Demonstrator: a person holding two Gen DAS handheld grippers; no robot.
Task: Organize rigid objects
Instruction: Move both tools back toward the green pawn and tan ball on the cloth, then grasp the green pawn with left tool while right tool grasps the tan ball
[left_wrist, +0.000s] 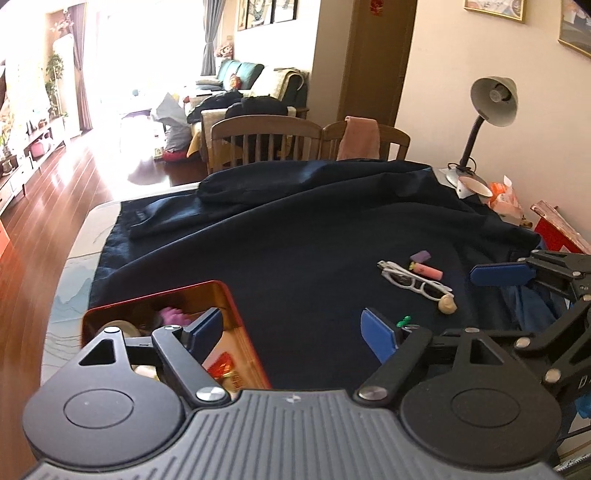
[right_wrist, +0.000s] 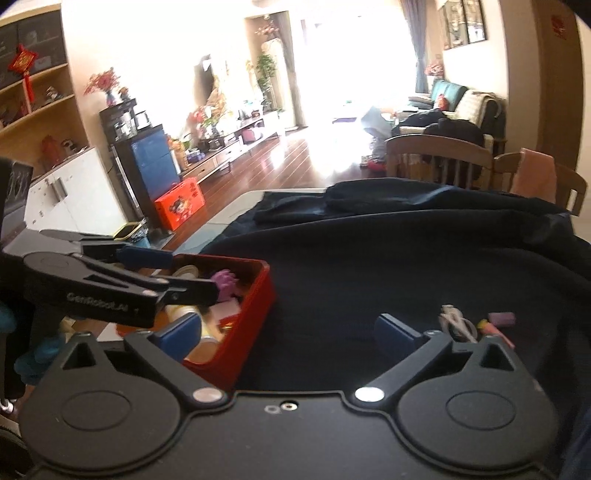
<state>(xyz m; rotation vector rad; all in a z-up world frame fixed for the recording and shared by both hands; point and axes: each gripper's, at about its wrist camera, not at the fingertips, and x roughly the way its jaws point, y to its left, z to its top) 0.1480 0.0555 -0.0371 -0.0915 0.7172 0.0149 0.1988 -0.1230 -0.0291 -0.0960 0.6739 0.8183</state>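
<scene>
Where cloth (left_wrist: 295, 240) ends (left), tin (left_wrist: 236, 306).

Left gripper (left_wrist: 291, 334): matte black, two round pivot housings with recessed discs behind the fingers (left_wrist: 380, 338), silver rivets at the link joints, triangular cut-outs in the link arms, blue rectangular pads at the fingertips, ribbed grey housing between the discs. Right gripper (right_wrist: 288, 332): same black linkage, silver rivets, blue pads, smooth black housing with two small screws behind the fingers (right_wrist: 397, 332). Grey lettering along the left gripper's side arm, partly legible.
</scene>
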